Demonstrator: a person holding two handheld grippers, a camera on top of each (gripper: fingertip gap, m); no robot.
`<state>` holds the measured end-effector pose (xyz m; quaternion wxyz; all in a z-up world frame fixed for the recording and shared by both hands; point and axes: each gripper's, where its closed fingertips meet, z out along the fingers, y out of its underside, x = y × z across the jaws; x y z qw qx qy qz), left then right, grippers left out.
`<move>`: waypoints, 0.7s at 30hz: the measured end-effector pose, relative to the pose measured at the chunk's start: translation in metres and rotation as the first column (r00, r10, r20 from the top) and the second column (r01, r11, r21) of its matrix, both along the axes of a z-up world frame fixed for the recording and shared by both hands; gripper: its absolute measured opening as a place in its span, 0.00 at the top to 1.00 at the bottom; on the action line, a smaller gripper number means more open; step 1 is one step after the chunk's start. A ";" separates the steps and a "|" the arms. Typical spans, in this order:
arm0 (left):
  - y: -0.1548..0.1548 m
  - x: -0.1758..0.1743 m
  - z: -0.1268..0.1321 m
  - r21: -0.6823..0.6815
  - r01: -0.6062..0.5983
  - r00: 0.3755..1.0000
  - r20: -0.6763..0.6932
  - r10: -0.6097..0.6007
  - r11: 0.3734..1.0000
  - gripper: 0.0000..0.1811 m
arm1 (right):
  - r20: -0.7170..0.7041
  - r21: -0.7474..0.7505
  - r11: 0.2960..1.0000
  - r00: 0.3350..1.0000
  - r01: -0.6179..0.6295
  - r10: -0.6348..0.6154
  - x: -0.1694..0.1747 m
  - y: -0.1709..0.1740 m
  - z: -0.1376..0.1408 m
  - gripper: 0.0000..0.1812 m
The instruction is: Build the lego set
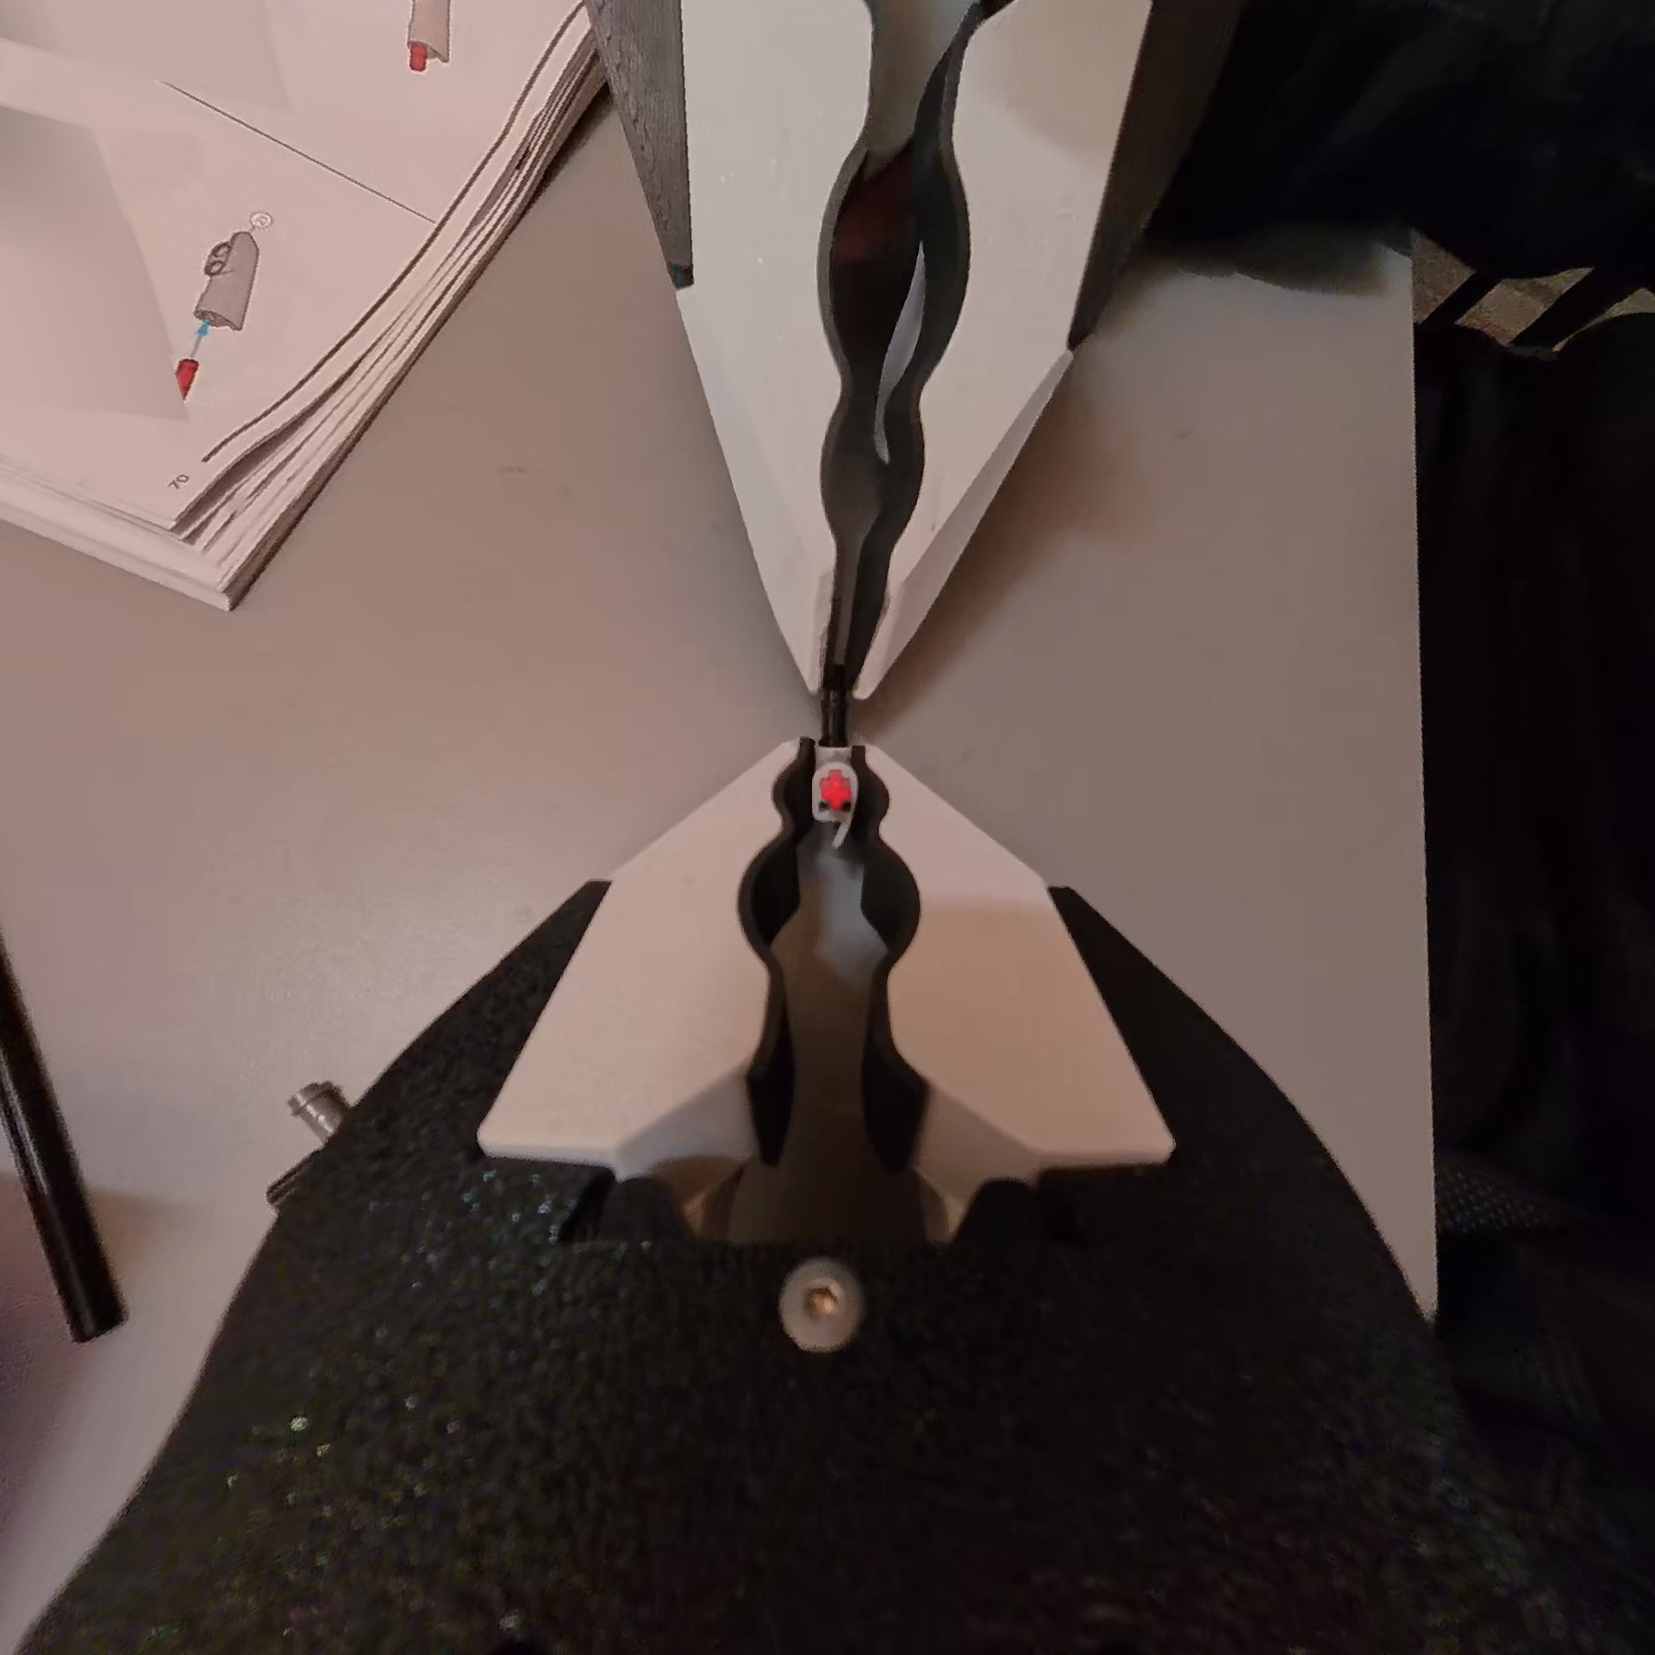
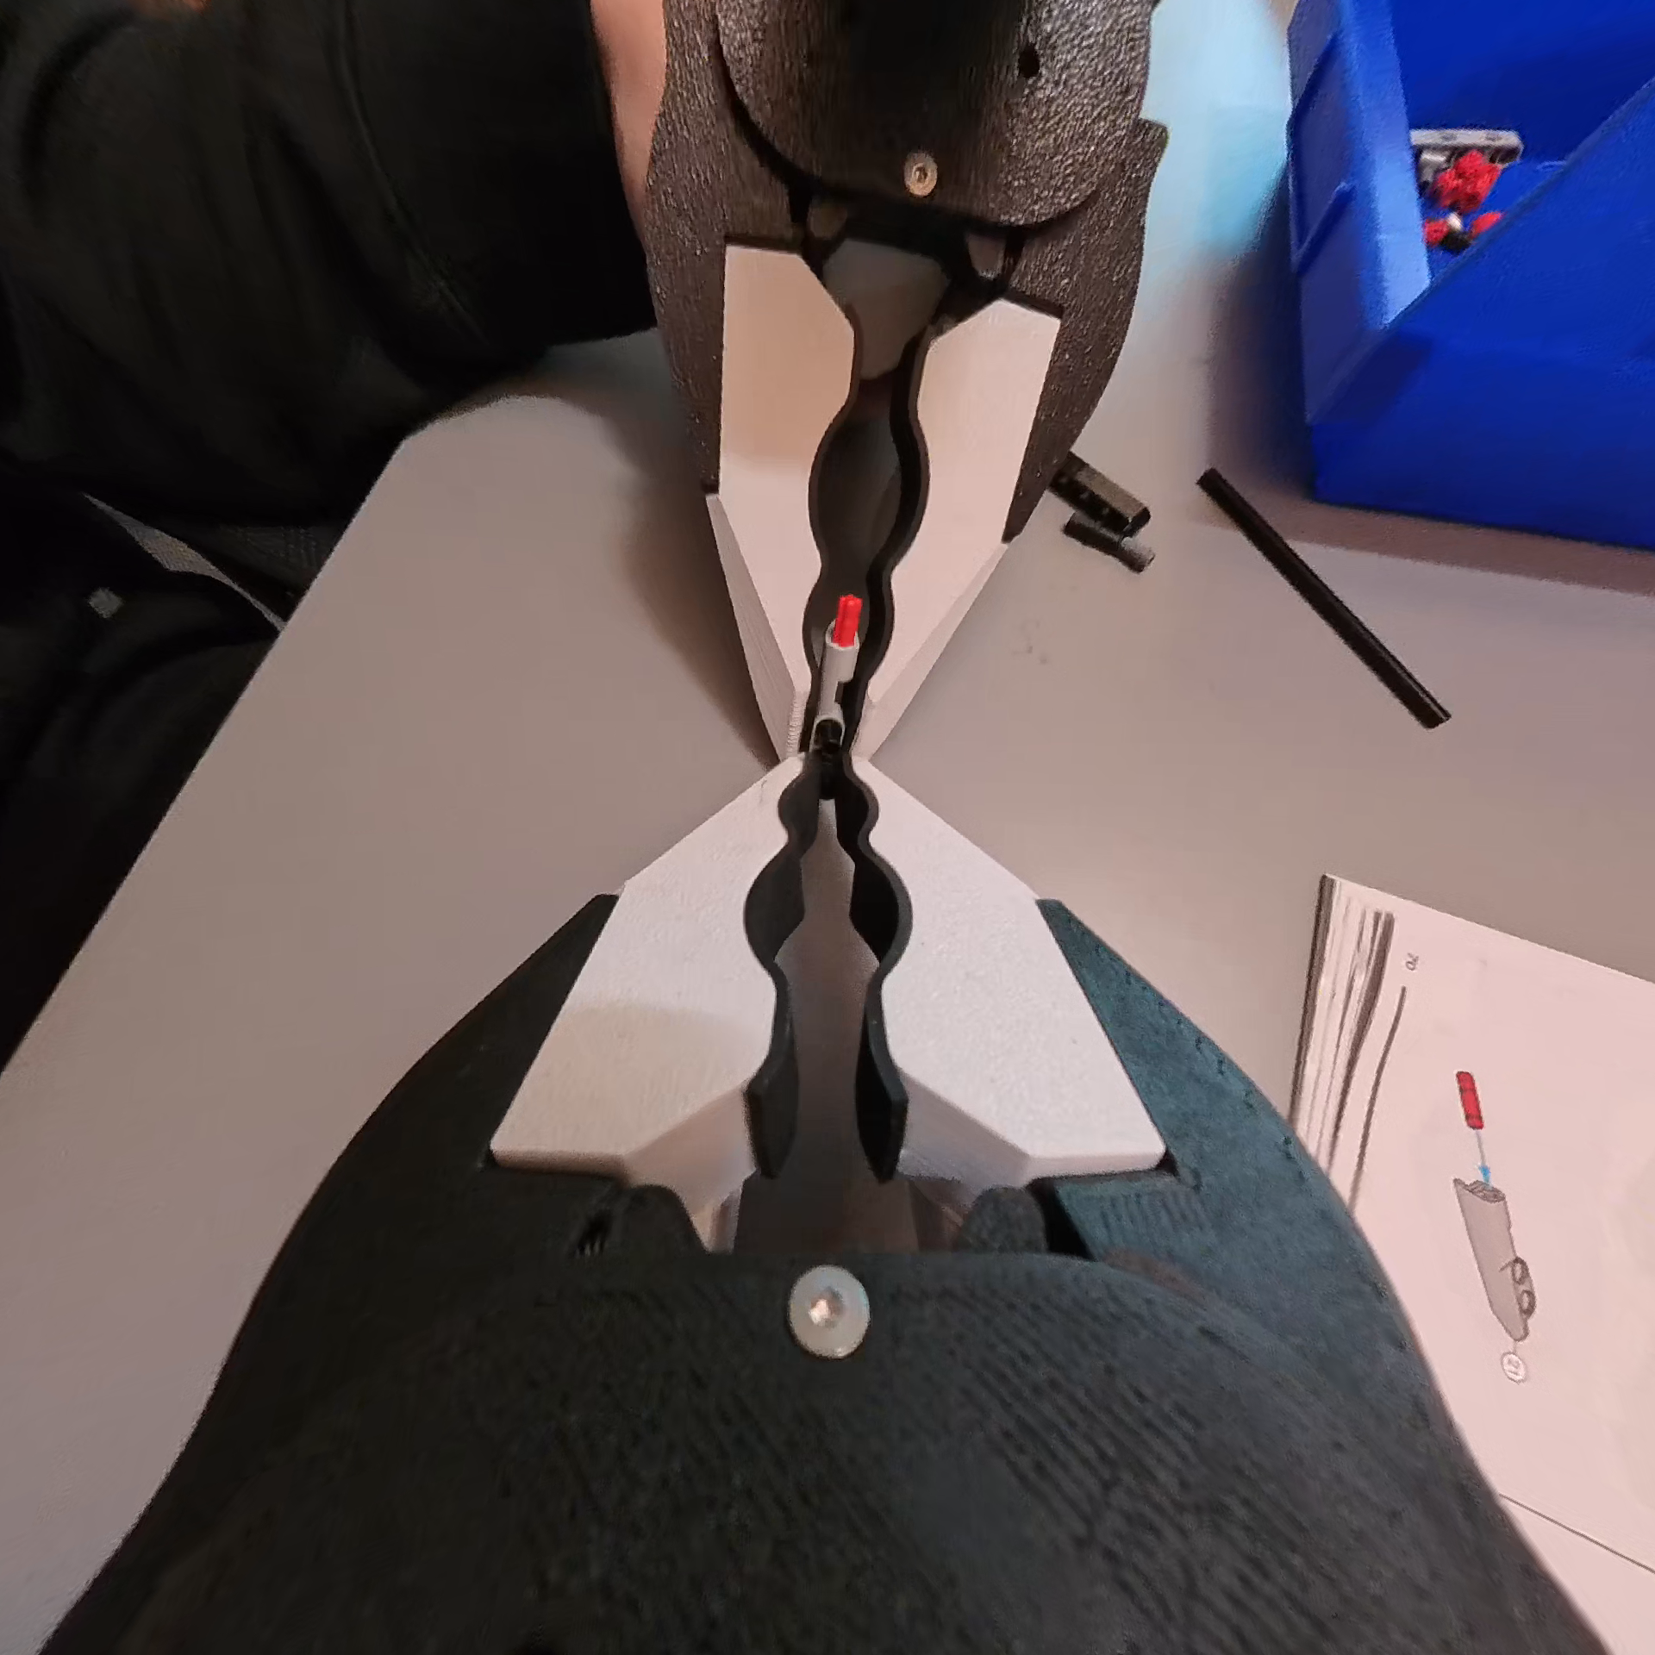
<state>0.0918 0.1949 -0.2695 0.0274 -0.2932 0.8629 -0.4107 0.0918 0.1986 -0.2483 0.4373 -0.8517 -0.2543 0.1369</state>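
The left gripper [image 1: 833, 761] pinches a small grey piece [image 1: 835, 793] with a red peg [image 1: 835, 790]. Right gripper [image 2: 828, 770], tip to tip with it, is squeezed on a black pin [image 2: 826, 736] near the booklet [image 2: 1469, 1164].

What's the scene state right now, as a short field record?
left hand-held gripper: shut on grey connector piece with red axle in its end
right hand-held gripper: shut on small black pin
relation: tips nose to nose, black pin meeting the grey connector piece's near end
instruction booklet: open on the table, beside the grippers
blue bin: far side of table, red pieces inside
loose parts: long black rod, black beams on table
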 end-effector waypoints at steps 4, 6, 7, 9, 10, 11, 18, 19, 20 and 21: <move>0.000 0.000 0.000 0.000 0.000 1.000 -0.001 0.000 1.000 0.97 | -0.023 0.026 1.000 1.000 -0.004 0.004 -0.004 0.004 0.005 1.00; 0.000 0.000 0.000 0.000 0.000 1.000 -0.001 0.000 1.000 0.97 | 0.009 0.011 1.000 1.000 -0.006 0.006 -0.002 0.004 0.004 1.00; 0.000 0.000 0.000 0.000 0.000 1.000 0.000 0.000 1.000 0.97 | 0.005 0.014 1.000 1.000 -0.007 0.007 -0.002 0.004 0.004 1.00; 0.000 0.000 0.000 -0.002 -0.004 1.000 -0.002 0.004 1.000 0.97 | 0.003 0.029 1.000 1.000 0.007 -0.007 0.000 0.004 0.003 1.00; 0.000 0.001 0.000 -0.001 -0.005 1.000 -0.001 0.005 1.000 0.97 | 0.036 0.006 0.999 0.999 0.034 -0.034 0.007 0.002 -0.003 1.00; 0.000 0.001 0.000 -0.001 -0.005 1.000 0.000 0.005 1.000 0.97 | 0.075 -0.038 0.998 0.996 0.042 -0.039 0.015 -0.004 -0.012 1.00; 0.000 0.001 0.000 -0.004 -0.004 1.000 -0.002 0.004 1.000 0.98 | 0.044 0.066 0.988 0.988 0.143 -0.146 0.053 -0.011 0.000 0.99; 0.000 0.001 0.000 -0.003 -0.004 1.000 -0.001 0.004 1.000 0.98 | 0.028 0.075 0.988 0.990 0.133 -0.136 0.053 -0.012 0.003 0.99; 0.000 0.001 0.000 -0.003 -0.005 1.000 0.000 0.005 1.000 0.97 | 0.011 0.083 0.989 0.992 0.124 -0.125 0.052 -0.014 0.006 0.98; 0.000 0.001 0.000 -0.003 -0.005 1.000 0.000 0.005 1.000 0.97 | 0.006 0.088 0.990 0.993 0.113 -0.114 0.052 -0.016 0.008 0.97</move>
